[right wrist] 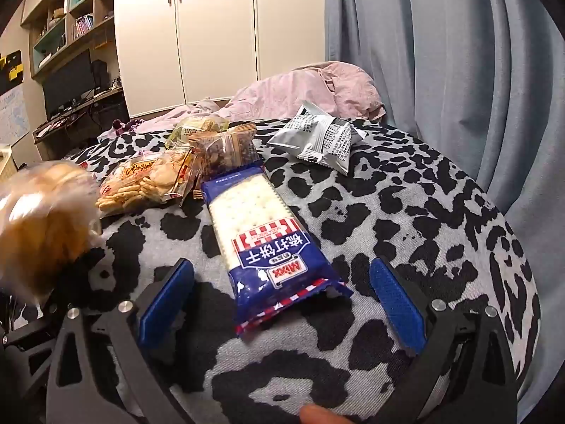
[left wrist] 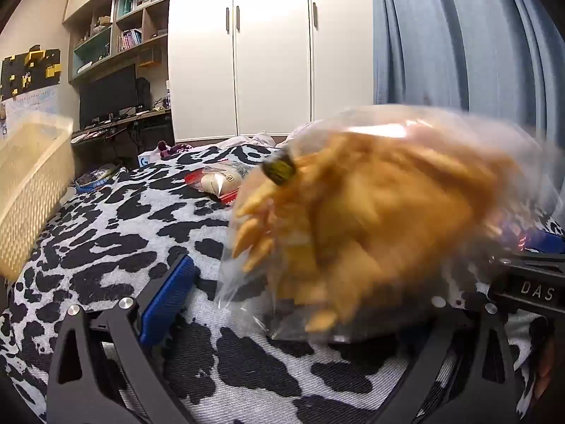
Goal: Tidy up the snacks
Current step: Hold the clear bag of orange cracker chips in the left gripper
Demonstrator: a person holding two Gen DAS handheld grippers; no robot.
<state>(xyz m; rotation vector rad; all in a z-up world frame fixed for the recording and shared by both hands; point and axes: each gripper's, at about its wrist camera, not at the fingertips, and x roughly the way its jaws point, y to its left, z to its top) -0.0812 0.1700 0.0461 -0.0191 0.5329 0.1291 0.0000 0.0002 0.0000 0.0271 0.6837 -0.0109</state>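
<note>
A clear bag of golden fried snacks (left wrist: 353, 219) fills the left wrist view, blurred by motion, just ahead of my left gripper (left wrist: 282, 300). The gripper's left blue pad (left wrist: 169, 296) stands wide of the bag; the bag hides the right pad. The same bag (right wrist: 46, 219) shows blurred at the left of the right wrist view. My right gripper (right wrist: 282, 300) is open, its blue pads either side of the near end of a blue soda-cracker packet (right wrist: 261, 233) lying on the black-and-white bedspread (right wrist: 423, 212). A cream plastic basket (left wrist: 31, 190) stands at the far left.
A rice-cracker bag (right wrist: 148, 180), a nut bag (right wrist: 226, 152), a greenish bag (right wrist: 197, 127) and a grey-white packet (right wrist: 317, 137) lie farther up the bed. A red-edged packet (left wrist: 219, 182) lies mid-bed. Pink bedding (right wrist: 307, 88), a curtain (right wrist: 441, 53) and a wardrobe (left wrist: 272, 53) are beyond.
</note>
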